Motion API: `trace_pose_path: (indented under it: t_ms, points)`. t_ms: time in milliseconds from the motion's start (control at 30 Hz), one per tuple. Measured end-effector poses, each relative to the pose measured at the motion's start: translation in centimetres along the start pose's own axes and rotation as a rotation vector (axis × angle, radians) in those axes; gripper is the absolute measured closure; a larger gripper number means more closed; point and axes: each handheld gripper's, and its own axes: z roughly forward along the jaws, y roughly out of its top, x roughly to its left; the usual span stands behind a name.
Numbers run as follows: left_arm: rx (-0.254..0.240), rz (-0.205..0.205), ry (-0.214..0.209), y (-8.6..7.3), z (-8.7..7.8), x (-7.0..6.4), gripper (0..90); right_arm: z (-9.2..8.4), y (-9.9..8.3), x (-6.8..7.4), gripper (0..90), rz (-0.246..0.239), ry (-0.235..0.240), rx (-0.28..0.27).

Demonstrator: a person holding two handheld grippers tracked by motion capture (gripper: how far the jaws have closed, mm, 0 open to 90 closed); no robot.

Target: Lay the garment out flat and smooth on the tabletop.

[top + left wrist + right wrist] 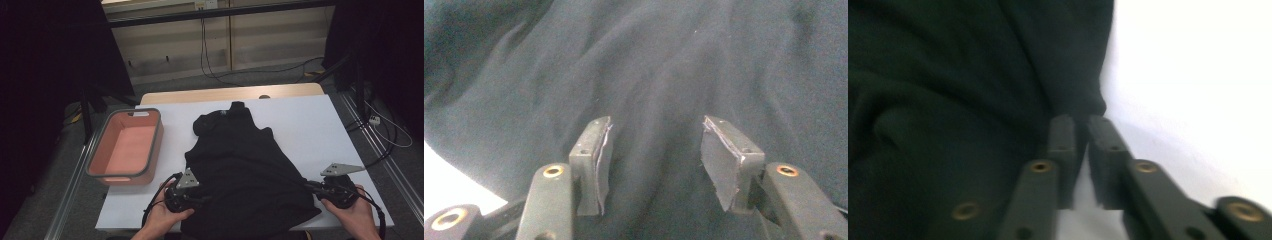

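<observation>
Black fabric garment [240, 170] lies spread on the white worktop [310, 125]; left tongs [654, 150] gape over it, right tongs [1082, 125] sit nearly closed at its edge, can't tell if they're pinching it.

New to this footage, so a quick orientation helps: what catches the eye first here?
A black garment sprawls across the middle of the white table, with a gripper at each near corner: the left gripper open over the cloth, the right gripper at its edge. A pink bin sits to the left.

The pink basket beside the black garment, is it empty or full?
Empty: the pink basket shows a bare floor inside; the black garment lies on the table.
</observation>
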Motion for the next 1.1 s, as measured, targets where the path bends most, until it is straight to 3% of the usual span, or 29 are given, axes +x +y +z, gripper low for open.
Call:
trace_pose_path:
  t_ms: [100, 167, 233, 333, 433, 533, 600, 700, 733, 867, 967, 1067, 1100]
  points:
    - [-0.01, 0.009, 0.0, 0.4, 0.4, -0.4, 49.7, 0.1, 0.3, 0.1, 70.4, -0.004, 0.018, -0.028]
    - [-0.03, 0.032, -0.026, 0.9, 0.6, -0.8, 49.0, 0.3, 0.8, 0.3, 63.7, -0.003, 0.036, -0.055]
    - [-0.024, 0.053, -0.027, 1.1, 0.7, -1.3, 48.0, 0.6, 1.3, 0.7, 61.6, -0.016, 0.05, -0.08]
    - [-0.002, 0.052, -0.029, 0.9, 1.2, -1.6, 48.0, 1.3, 2.2, 1.5, 60.7, -0.051, 0.079, -0.099]
    - [0.013, 0.037, -0.042, 1.0, 1.7, -1.5, 48.0, 2.2, 3.1, 2.8, 59.0, -0.105, 0.108, -0.087]
    - [0.028, 0.023, -0.019, 1.2, 1.8, -1.8, 48.7, 3.0, 3.5, 3.7, 58.7, -0.136, 0.131, -0.07]
    - [0.052, 0.026, -0.029, 1.4, 1.7, -1.8, 54.6, 3.6, 3.6, 4.2, 58.8, -0.162, 0.139, -0.048]
    - [0.055, 0.023, -0.034, 1.4, 1.5, -1.9, 67.2, 3.9, 3.5, 4.5, 65.0, -0.19, 0.161, -0.026]
    - [0.061, 0.027, -0.051, 1.4, 1.4, -1.8, 80.3, 3.9, 3.3, 4.8, 67.3, -0.212, 0.19, -0.005]
    - [0.073, 0.015, -0.078, 1.3, 1.3, -1.7, 84.6, 4.3, 3.1, 5.1, 66.6, -0.237, 0.168, 0.024]
    - [0.064, -0.01, -0.091, 1.2, 1.2, -1.7, 85.5, 4.3, 3.0, 5.0, 67.8, -0.218, 0.17, 0.021]
    - [0.068, -0.03, -0.115, 0.8, 0.9, -1.7, 85.7, 4.1, 3.0, 5.1, 89.7, -0.211, 0.183, 0.048]
    - [0.07, -0.025, -0.116, 0.7, 0.8, -1.8, 85.8, 4.0, 2.9, 5.2, 90.0, -0.206, 0.186, 0.049]
